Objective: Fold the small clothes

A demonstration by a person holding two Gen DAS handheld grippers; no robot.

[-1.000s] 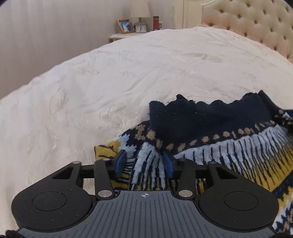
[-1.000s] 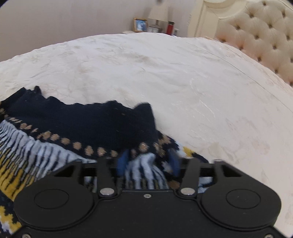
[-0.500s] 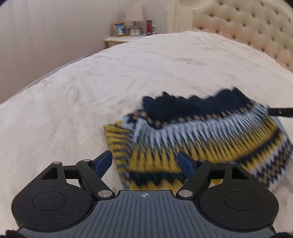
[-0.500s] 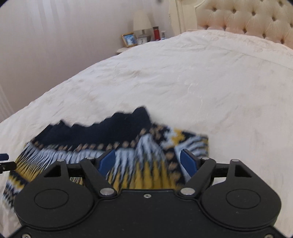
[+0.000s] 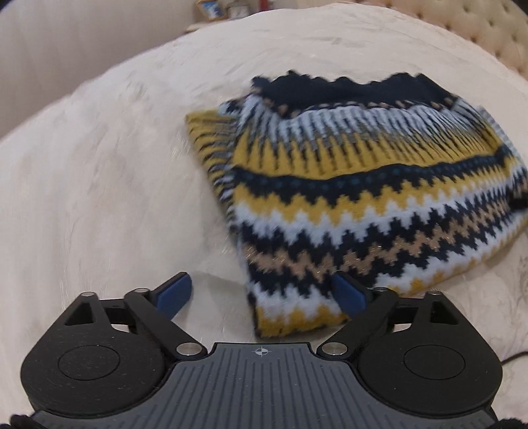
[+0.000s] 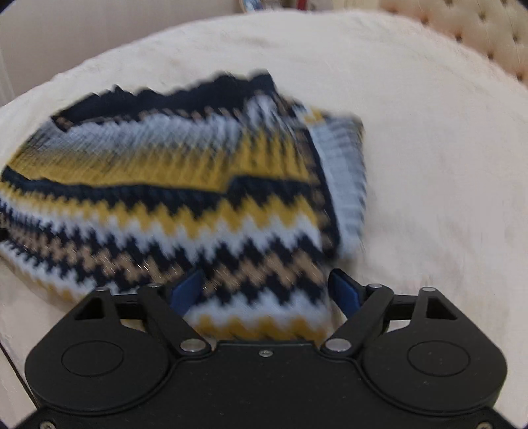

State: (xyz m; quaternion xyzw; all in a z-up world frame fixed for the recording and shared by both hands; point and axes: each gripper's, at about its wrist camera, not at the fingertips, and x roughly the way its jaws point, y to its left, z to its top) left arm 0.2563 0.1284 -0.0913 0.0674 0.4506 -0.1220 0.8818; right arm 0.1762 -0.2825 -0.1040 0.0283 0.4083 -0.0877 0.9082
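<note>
A small knitted garment (image 5: 356, 198) with navy, yellow, white and tan zigzag bands lies folded on the cream bedspread (image 5: 99, 184). Its navy scalloped hem is at the far side. It also shows in the right wrist view (image 6: 184, 204), blurred by motion. My left gripper (image 5: 262, 292) is open and empty, above the garment's near left corner. My right gripper (image 6: 265, 290) is open and empty, above the garment's near right corner. Neither gripper holds the fabric.
A tufted beige headboard (image 5: 495, 29) runs along the far right. A bedside table with a picture frame (image 5: 208, 8) stands at the far end by the wall. Bare bedspread surrounds the garment (image 6: 445, 165).
Both grippers were shut on the garment's far hem a second ago. They have let go, opened wide and pulled back toward me and upward. The garment now lies folded over.
</note>
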